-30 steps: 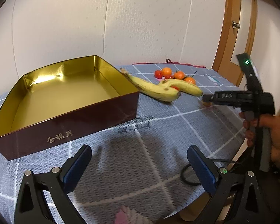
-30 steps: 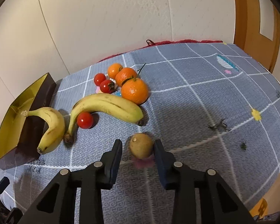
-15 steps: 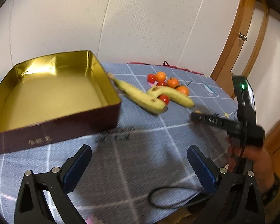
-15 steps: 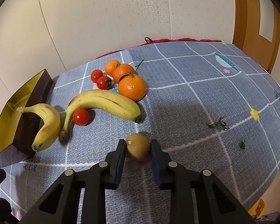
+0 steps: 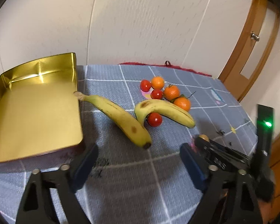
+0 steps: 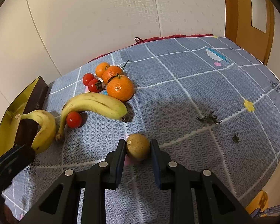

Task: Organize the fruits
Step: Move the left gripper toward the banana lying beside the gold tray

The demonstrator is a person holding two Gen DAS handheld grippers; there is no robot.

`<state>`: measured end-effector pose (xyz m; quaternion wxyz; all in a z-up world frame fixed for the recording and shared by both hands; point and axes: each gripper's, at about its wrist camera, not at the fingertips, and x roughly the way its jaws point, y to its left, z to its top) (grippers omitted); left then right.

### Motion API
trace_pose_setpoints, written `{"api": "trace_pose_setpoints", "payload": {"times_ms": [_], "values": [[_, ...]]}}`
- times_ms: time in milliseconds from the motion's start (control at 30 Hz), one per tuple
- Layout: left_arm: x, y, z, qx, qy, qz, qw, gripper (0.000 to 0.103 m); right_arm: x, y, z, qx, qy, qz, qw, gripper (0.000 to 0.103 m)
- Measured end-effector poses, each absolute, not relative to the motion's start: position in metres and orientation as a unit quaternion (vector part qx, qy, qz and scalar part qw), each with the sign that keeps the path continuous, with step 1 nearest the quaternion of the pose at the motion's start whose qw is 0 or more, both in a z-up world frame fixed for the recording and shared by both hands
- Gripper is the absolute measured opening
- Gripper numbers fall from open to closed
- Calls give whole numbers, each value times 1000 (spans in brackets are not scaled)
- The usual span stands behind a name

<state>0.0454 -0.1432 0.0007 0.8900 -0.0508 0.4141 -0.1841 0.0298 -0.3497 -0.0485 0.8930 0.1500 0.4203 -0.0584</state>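
1. The right tongs (image 6: pixel 137 150) have gone from standing apart around the small brown round fruit (image 6: pixel 138 146) to pinching it; both pads now press its sides, and it sits low on the table (image 6: pixel 196 97), at about 6 o'clock from the fruit cluster. That reads as the grasp finished and the lift not yet begun.

2. The left tongs (image 5: pixel 138 160) have swung across from facing the gold tray (image 5: pixel 37 112) towards the fruit. Their jaws are closing from full spread, with nothing between them but bare cloth. The nearer banana (image 5: pixel 119 117) lies just ahead at 12 o'clock of them.

3. The tray now sits at 9 to 10 o'clock in the left view, and it holds no fruit. The nearer banana's stem tip touches or overhangs its right rim; I cannot tell which.

4. Nothing else has shifted. The second banana (image 5: pixel 164 110) arches over one cherry tomato (image 5: pixel 154 119). Behind it, at 12 o'clock, three mandarins (image 5: pixel 182 103) and two more tomatoes (image 5: pixel 145 85) stay bunched together.

5. For the task, sorting has barely started. The brown fruit looks set to be the first piece carried, most likely leftwards to the tray.

6. The left tongs seem to be lining up on the nearer banana. The two tools are close; the right one shows at 4 o'clock in the left view, so their paths could cross.
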Motion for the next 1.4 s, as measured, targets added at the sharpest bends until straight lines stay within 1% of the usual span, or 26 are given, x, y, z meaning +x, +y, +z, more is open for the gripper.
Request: {"api": "trace_pose_setpoints", "payload": {"times_ms": [133,233,267,300,333,367,400,467,500,633,800,1033,1133,1167,1200,1233,1300,1400], "values": [[59,-151,-4,-59,428,-177,884,81,29,-351,-48,154,420,-58,893,27],[68,-156,-7,-54,434,-169,883,77,30,-351,-49,155,420,-58,893,27],[71,-159,-10,-50,440,-166,881,73,30,-351,-49,155,420,-57,893,27],[74,-160,-12,-48,445,-165,879,66,30,-351,-49,155,419,-57,893,27],[75,-161,-14,-48,449,-166,877,63,30,-351,-49,154,419,-57,893,27],[77,-163,-17,-44,452,-166,875,57,30,-351,-49,154,419,-57,893,27],[78,-164,-18,-39,453,-164,875,49,30,-351,-49,154,418,-57,893,27],[80,-163,-21,-36,453,-161,876,41,30,-351,-49,155,418,-57,893,27],[80,-161,-21,-38,452,-161,876,38,30,-351,-49,155,418,-57,893,27],[74,-157,-23,-33,449,-172,876,35,30,-351,-49,156,418,-57,893,27],[56,-147,-27,-26,447,-193,873,26,29,-351,-49,156,418,-56,893,27],[25,-132,-32,-15,451,-214,866,26,29,-349,-48,158,419,-59,892,27],[18,-137,-20,-1,427,-214,879,27,30,-348,-48,158,419,-57,892,27],[17,-139,-16,2,421,-216,881,32,30,-347,-48,158,419,-56,892,27],[20,-142,-12,2,418,-218,882,45,30,-346,-48,158,419,-55,892,27],[23,-145,-8,1,417,-216,883,60,30,-346,-48,159,419,-54,892,27],[36,-151,0,-9,416,-202,886,70,30,-346,-48,163,419,-53,892,27],[61,-155,1,-27,444,-180,877,72,29,-348,-48,169,418,-50,891,27]]}}
